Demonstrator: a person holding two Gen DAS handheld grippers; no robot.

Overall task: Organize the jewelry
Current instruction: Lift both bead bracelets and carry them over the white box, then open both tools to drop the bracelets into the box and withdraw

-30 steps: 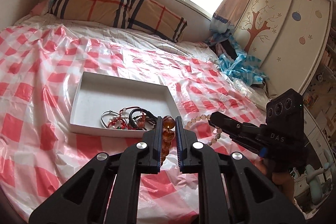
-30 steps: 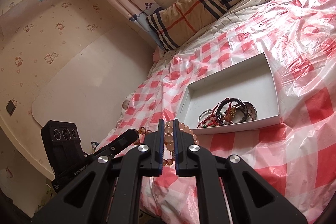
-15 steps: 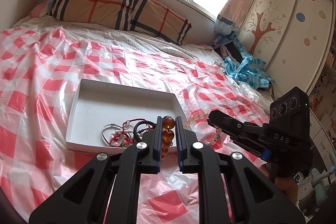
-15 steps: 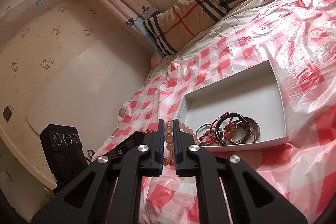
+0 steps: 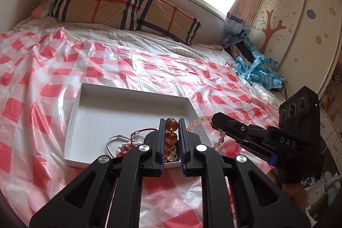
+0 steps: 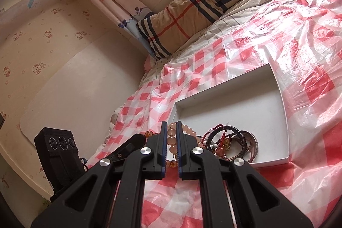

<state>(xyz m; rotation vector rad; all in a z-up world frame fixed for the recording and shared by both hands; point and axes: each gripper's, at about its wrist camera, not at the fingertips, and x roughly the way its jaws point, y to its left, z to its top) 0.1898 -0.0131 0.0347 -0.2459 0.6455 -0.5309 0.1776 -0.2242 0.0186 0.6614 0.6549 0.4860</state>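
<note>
My left gripper (image 5: 172,122) is shut on an amber bead bracelet (image 5: 171,137), which hangs over the near edge of a shallow white box (image 5: 119,108). My right gripper (image 6: 171,123) is shut on a pale pink bead bracelet (image 6: 172,139), also seen as pale pink beads (image 5: 197,121) in the left wrist view. It hovers at the box's near left corner (image 6: 179,108). Each gripper shows in the other's view: the right gripper (image 5: 215,120) beside the box, the left gripper (image 6: 139,139) low at the left. A pile of bangles and cord bracelets (image 6: 228,142) lies in the box.
The box rests on a red-and-white checked plastic sheet (image 5: 149,69) spread over a bed. A plaid pillow (image 5: 119,8) lies at the head under the window. Blue striped cloth (image 5: 256,69) sits by a wardrobe (image 5: 299,20). A wall (image 6: 64,78) borders the bed's far side.
Both grippers have moved forward and slightly down toward the box, each still holding its bracelet. The box and its jewelry pile now sit closer under the fingertips.
</note>
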